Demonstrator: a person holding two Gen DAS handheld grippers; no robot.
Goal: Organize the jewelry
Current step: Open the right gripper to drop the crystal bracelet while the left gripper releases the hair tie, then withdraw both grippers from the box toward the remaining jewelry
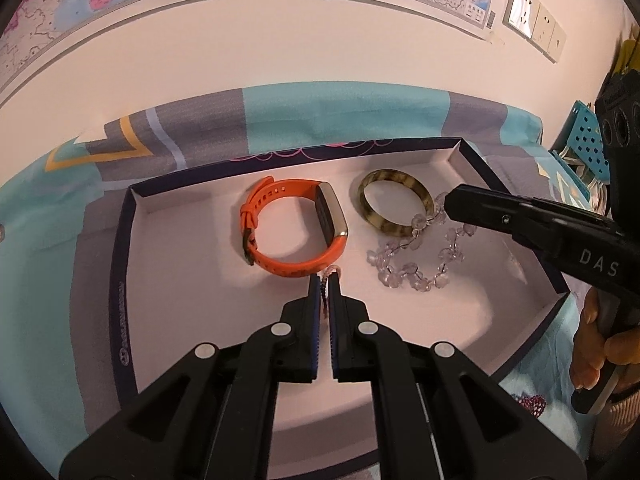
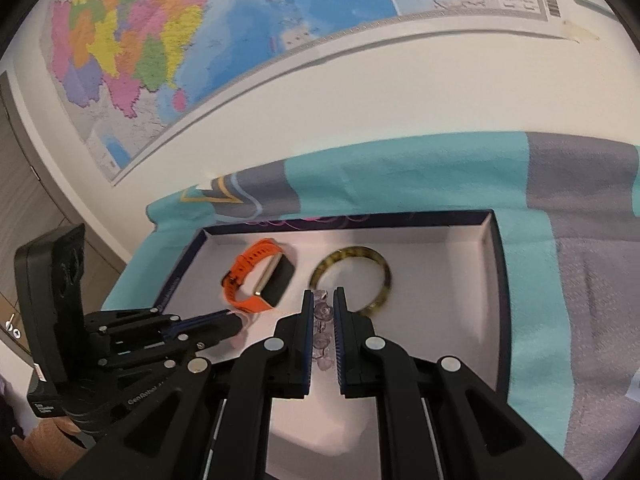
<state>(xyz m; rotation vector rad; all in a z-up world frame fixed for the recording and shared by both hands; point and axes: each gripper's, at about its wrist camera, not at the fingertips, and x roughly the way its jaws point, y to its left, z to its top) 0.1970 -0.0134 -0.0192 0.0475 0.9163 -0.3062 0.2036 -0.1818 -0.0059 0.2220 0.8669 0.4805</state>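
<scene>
A shallow box with a white floor holds the jewelry; it also shows in the right wrist view. An orange watch lies at its left middle. A mottled brown bangle lies to its right. A clear bead bracelet lies against the bangle. My left gripper is shut on a thin pink bead strand beside the watch. My right gripper is shut on the clear bead bracelet at its far end.
The box sits on a teal and grey cloth against a white wall with a map. A blue perforated basket stands at the right edge. Wall sockets are above it.
</scene>
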